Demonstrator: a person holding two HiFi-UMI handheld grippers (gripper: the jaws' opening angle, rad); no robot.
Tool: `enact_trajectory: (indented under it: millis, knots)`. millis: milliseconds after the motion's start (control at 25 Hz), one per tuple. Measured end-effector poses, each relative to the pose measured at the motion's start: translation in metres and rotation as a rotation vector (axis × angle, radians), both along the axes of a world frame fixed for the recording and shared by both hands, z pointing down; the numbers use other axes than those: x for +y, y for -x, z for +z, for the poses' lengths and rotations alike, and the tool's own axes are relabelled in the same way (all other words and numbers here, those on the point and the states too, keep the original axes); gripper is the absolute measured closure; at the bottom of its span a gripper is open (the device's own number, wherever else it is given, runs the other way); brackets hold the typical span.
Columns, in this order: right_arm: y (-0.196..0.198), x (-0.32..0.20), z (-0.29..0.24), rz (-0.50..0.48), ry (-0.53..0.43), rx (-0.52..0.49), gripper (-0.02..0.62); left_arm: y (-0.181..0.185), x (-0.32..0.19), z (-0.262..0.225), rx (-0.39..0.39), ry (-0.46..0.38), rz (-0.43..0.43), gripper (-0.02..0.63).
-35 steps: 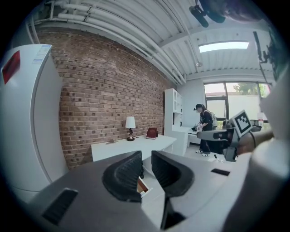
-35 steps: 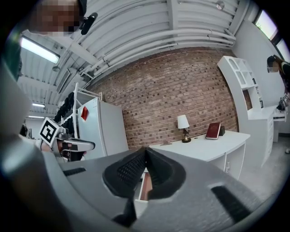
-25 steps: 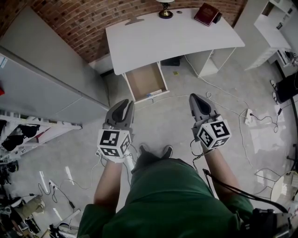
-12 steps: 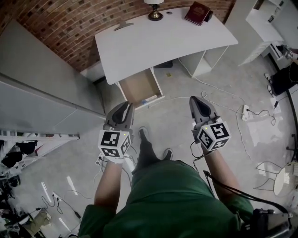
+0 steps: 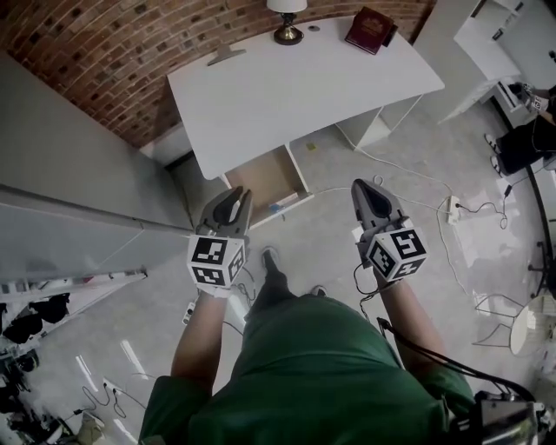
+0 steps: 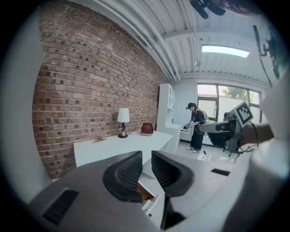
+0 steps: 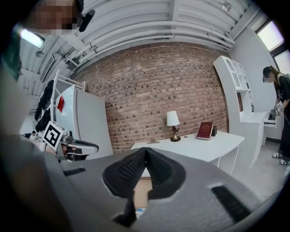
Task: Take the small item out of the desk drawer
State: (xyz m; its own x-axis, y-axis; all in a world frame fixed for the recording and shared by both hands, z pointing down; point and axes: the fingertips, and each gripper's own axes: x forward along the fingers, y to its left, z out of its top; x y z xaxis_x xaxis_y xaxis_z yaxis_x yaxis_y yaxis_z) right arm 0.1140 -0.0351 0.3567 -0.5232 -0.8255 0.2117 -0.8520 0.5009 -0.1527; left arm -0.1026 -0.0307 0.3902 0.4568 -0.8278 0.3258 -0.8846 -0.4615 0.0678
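The white desk point(image 5: 295, 87) stands against the brick wall, its wooden drawer point(image 5: 265, 176) pulled open. A small blue-and-white item point(image 5: 283, 206) lies at the drawer's front edge. My left gripper point(image 5: 235, 196) hovers in the air just short of the drawer front, open by a narrow gap and empty. My right gripper point(image 5: 368, 185) is held level with it, to the right of the drawer, shut on nothing. Between the left jaws the drawer point(image 6: 146, 192) shows below. The right gripper view catches the drawer point(image 7: 141, 189) and the item point(image 7: 137, 211) under its jaws.
A lamp point(image 5: 287, 19) and a red book point(image 5: 368, 29) sit on the desk's far edge. A grey cabinet point(image 5: 69, 191) flanks the left. Cables and a power strip point(image 5: 452, 209) trail on the floor at right. A person point(image 6: 196, 126) stands by the white shelves.
The person has stepped toward the desk, so desk and drawer sit closer under both grippers. The left jaws look slightly more apart. The right gripper stays shut.
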Motion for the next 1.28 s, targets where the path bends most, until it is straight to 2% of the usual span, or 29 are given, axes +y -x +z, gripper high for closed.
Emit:
enact_trajectory:
  millis: [200,560,880,1000,1280]
  knots:
    - [0.029,-0.034,-0.004,0.033,0.003,0.022,0.592,0.011,-0.037,0.027,-0.077,0.043,0.132,0.551]
    - [0.061,-0.06,0.028,0.085,0.081,0.042,0.592,0.028,-0.074,0.099,-0.113,0.156,0.274,0.551]
    - [0.056,-0.072,0.064,0.106,0.158,-0.014,0.592,-0.003,-0.071,0.19,-0.301,0.298,0.509,0.551]
    - [0.046,-0.077,0.084,0.105,0.196,-0.023,0.592,-0.013,-0.07,0.22,-0.34,0.368,0.539,0.549]
    - [0.027,-0.083,0.13,0.079,0.271,-0.042,0.592,-0.016,-0.08,0.267,-0.406,0.483,0.543,0.549]
